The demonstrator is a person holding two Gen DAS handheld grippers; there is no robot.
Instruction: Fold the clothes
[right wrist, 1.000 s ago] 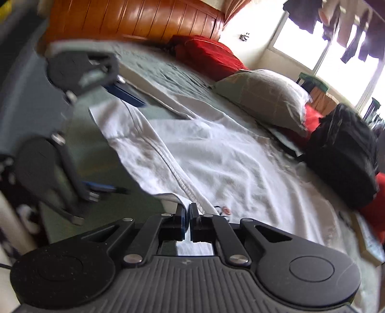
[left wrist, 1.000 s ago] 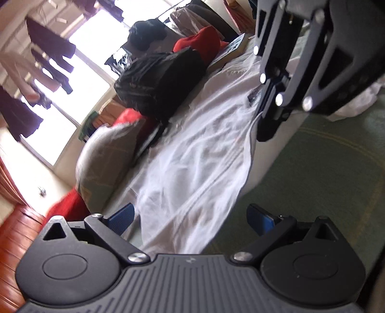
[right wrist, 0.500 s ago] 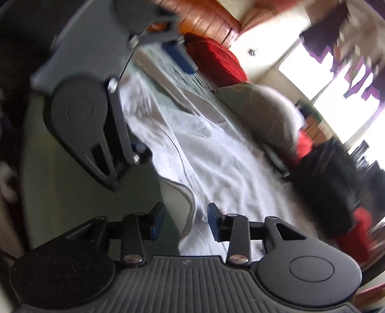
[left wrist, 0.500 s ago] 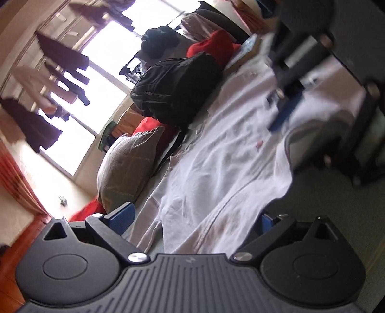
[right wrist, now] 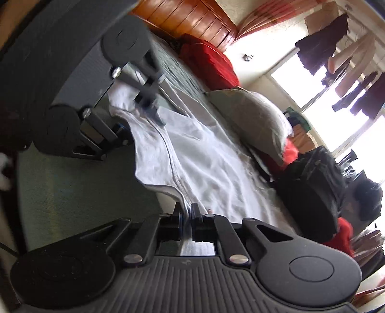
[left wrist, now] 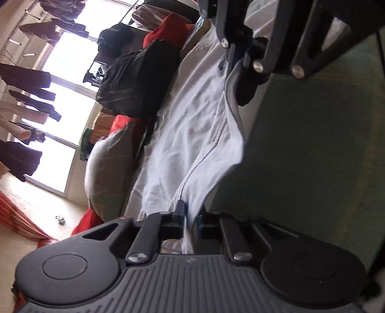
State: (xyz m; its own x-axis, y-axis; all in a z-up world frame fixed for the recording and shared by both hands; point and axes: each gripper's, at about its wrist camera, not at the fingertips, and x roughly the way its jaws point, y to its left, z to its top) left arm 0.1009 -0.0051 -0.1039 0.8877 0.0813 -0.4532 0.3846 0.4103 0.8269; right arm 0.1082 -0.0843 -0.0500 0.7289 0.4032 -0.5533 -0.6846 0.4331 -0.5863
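Observation:
A white garment (left wrist: 197, 125) (right wrist: 204, 156) lies spread on the green bedcover (left wrist: 312, 149) (right wrist: 72, 187). At the bottom of the left wrist view, the jaws of my left gripper (left wrist: 190, 213) are closing and pinch the garment's near edge. The right gripper (right wrist: 186, 213) is closing too, with its pads pressed on a seamed edge of the same garment. Each gripper shows in the other's view: the right gripper (left wrist: 240, 57) at the top, the left gripper (right wrist: 139, 113) at the upper left. Both sit along the garment's edge.
A grey-green pillow (right wrist: 252, 120), a red pillow (right wrist: 211, 62) and a black backpack (right wrist: 312, 192) lie along the garment's far side. A wooden headboard (right wrist: 192, 16) ends the bed. Clothes hang at the bright window (left wrist: 26, 79).
The left jaws went from wide open to shut on the garment's edge. The right jaws opened, then shut on the seam. Both grippers sank and rolled.

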